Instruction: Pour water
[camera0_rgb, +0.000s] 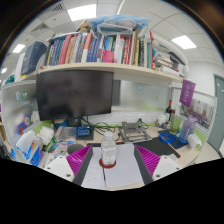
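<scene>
A clear plastic water bottle (108, 151) stands upright on a red coaster (107, 163) on white paper (112, 175) on the desk. My gripper (112, 160) is open, its magenta pads (76, 159) spread wide. The bottle stands between the fingers, with a clear gap on each side. No cup or glass is identifiable.
A dark monitor (75, 95) stands behind at the left under a shelf of books (100, 50). Cluttered small items, boxes and a metal rack (133, 130) line the back of the desk. A purple sign (187, 93) is at the right.
</scene>
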